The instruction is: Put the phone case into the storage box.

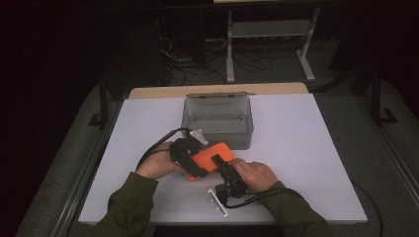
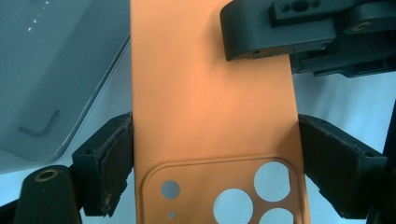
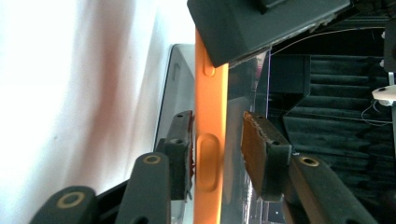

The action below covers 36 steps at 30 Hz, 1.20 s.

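At the high view's centre, the left tongs (image 2: 215, 154) clamp the orange phone case (image 2: 210, 93) by its edges; the right tongs (image 3: 217, 156) straddle it, one pad touching. Keeping it level before the clear bin (image 1: 217, 121) should help.

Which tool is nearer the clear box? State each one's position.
Left. The left tool grips the orange case before the front wall of the clear box; the right tool sits farther back, toward the person, at the case's other end.
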### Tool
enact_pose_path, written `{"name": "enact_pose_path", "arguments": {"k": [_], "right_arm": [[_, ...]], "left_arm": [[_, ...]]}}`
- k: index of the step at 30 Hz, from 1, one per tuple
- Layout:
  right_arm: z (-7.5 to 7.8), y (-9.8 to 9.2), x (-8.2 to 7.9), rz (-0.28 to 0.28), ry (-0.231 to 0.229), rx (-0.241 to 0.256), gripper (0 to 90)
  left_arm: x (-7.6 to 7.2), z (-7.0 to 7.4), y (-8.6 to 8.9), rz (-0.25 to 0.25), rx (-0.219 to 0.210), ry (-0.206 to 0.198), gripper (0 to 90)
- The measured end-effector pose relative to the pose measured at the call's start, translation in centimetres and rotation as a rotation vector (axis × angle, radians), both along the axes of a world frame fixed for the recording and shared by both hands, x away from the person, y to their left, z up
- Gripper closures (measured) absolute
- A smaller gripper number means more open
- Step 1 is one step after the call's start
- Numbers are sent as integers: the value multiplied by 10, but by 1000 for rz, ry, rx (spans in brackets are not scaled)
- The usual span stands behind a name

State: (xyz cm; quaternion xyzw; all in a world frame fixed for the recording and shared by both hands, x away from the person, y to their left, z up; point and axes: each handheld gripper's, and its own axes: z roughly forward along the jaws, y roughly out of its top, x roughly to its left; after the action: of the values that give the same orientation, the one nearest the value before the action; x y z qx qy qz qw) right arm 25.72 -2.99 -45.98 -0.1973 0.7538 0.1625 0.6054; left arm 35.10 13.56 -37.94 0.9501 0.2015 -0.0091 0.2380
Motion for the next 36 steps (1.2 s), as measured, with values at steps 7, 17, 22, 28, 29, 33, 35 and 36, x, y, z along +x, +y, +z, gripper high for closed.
{"name": "enact_pose_path", "arguments": {"k": [7,17,22,28,29,33,35,36], "right_arm": [[-1,0,0,-4,-2,-7,737],[-4,0,-1,-5,-59,14,799],[-4,-1,-2,-5,-72,24,813],[-3,-1,-2,-7,-59,26,821],[-3,-1,-2,-5,-63,26,821],[-3,-1,-2,-7,-57,28,824],[-4,-1,-2,-9,-49,25,827],[-4,-1,-2,-8,-47,24,827]], "left_arm": [[0,1,1,1,-3,-2,147],[0,1,1,1,-12,10,147],[0,2,2,1,-24,19,145],[1,1,2,1,-29,30,138],[1,1,2,1,-30,31,136],[1,3,4,1,-59,27,151],[0,6,6,5,-77,20,154],[0,8,7,6,-86,13,154]]}}
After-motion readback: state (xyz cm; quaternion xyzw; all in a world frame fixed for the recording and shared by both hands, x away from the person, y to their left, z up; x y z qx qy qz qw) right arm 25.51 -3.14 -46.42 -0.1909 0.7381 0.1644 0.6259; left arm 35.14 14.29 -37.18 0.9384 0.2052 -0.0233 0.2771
